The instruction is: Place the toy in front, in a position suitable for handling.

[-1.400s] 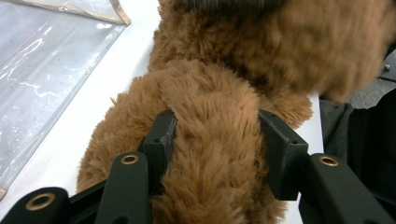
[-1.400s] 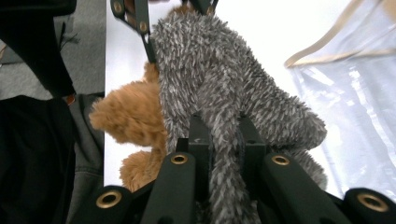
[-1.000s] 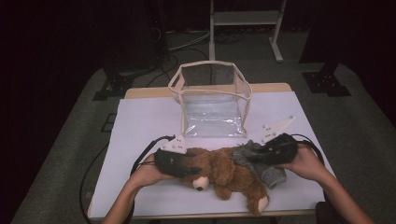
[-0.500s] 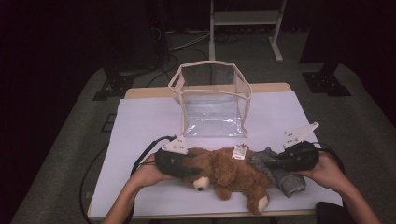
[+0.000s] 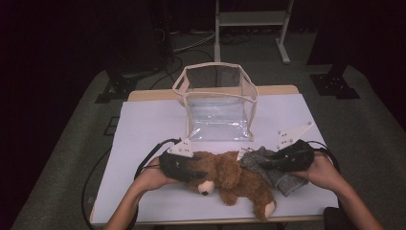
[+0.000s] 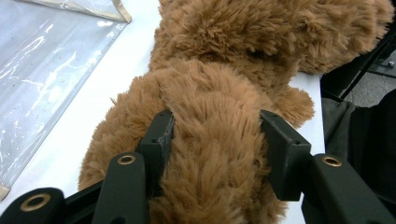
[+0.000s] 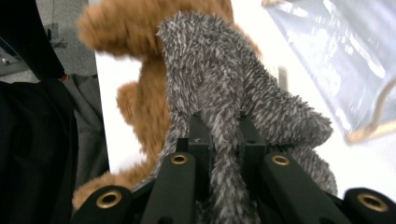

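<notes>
high view showed a brown teddy bear [image 5: 234, 179] lying low in the frame, centre, on the white table [image 5: 143, 129], with a grey fuzzy garment [image 5: 275, 172] draped at its right end. the left gripper [image 5: 194, 171] sat at the bear's left end, lower left of centre, its jaws clamped on the plush. the right gripper [image 5: 265, 163] lay in the lower right, its jaws pinched tight on the grey garment. a clear plastic bag [image 5: 218, 108] with a cream rim stood open in the middle of the frame, above the bear and apart from it.

left gripper view had both black pads sunk into the bear's [image 6: 215, 154] fur at the centre bottom, the clear bag [image 6: 51, 70] lying at the upper left.

right gripper view had the grey garment [image 7: 224, 102] rising from between the nearly closed jaws in the middle, the bear [image 7: 140, 107] blurred behind it to the left, and the bag [image 7: 345, 56] at the upper right.
</notes>
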